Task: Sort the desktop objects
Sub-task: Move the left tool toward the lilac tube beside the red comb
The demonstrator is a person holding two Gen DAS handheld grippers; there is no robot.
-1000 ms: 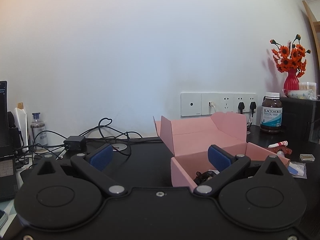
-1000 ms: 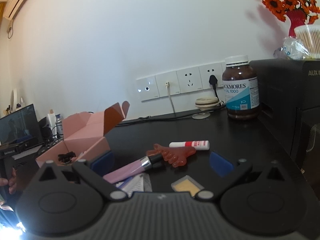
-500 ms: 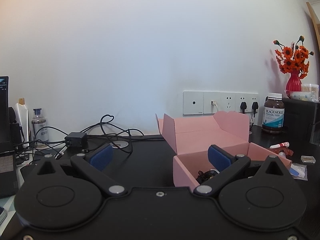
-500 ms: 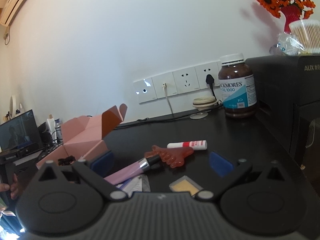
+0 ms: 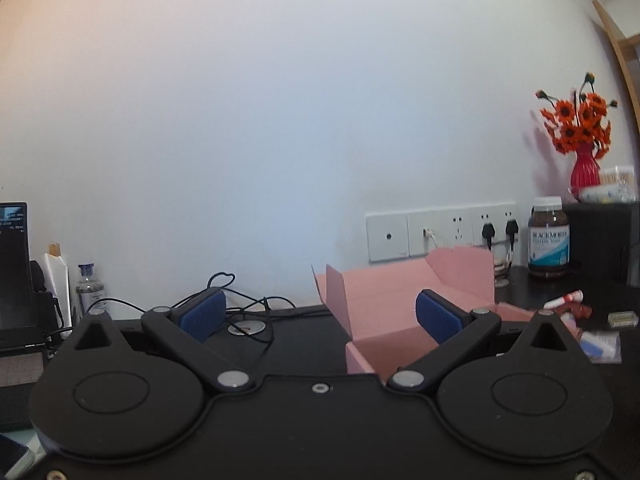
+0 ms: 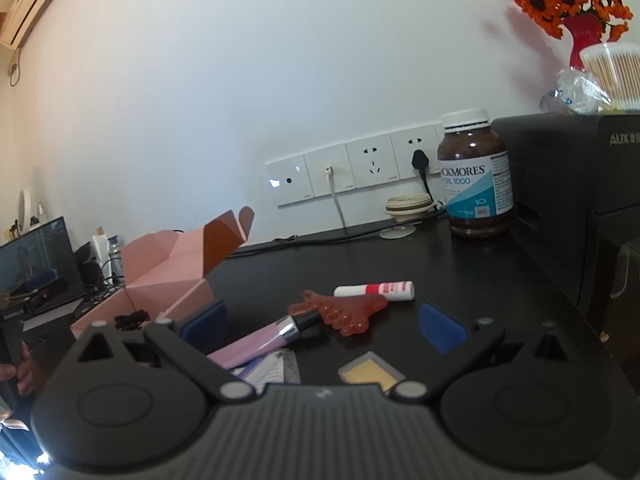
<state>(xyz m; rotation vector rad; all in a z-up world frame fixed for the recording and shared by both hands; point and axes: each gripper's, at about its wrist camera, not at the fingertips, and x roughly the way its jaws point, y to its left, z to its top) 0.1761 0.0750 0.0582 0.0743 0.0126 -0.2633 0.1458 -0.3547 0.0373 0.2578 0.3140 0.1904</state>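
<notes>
Both grippers gape wide (empty) near folded pink cardboard box.

White wall with socket row, black desk, corner air conditioner.

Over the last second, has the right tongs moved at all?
Yes. The right tongs have eased forward and slightly right: the supplement bottle and red scraper sit lower and larger in the right wrist view.
</notes>
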